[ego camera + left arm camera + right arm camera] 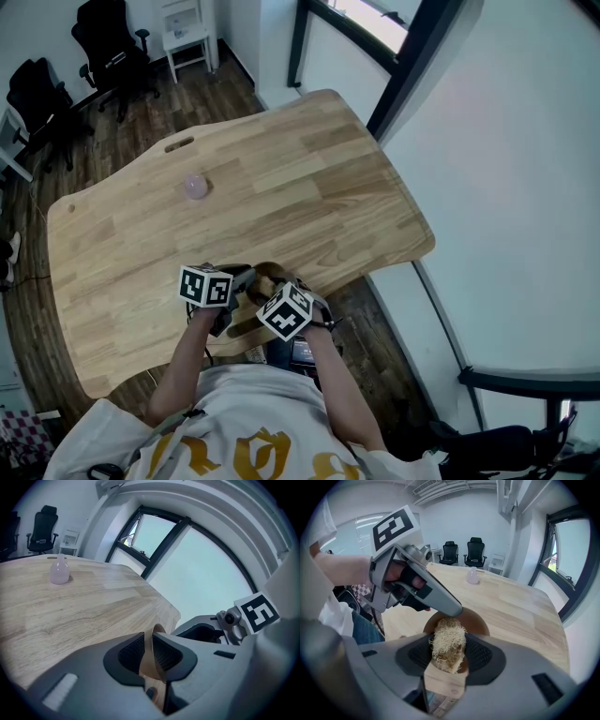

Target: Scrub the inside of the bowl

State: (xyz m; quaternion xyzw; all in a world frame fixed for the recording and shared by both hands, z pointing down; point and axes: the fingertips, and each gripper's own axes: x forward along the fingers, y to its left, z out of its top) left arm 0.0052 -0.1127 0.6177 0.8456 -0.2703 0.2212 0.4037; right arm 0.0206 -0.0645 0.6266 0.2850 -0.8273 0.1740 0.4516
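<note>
A brown wooden bowl [266,275] is held at the table's near edge. My left gripper [151,643] is shut on the bowl's thin rim [157,631], which stands edge-on between the pads. My right gripper [448,644] is shut on a pale, stringy scrubber [448,641]. The scrubber sits over the bowl's brown inside [474,619], with the left gripper [417,585] reaching in from the upper left. In the head view both marker cubes are close together, left gripper [234,281] and right gripper [274,298], and they hide most of the bowl.
A small pink bottle [195,186] stands alone near the middle of the wooden table [309,187]. Black office chairs [108,47] and a white chair [186,33] stand beyond the far edge. A dark window frame [403,75] runs along the right.
</note>
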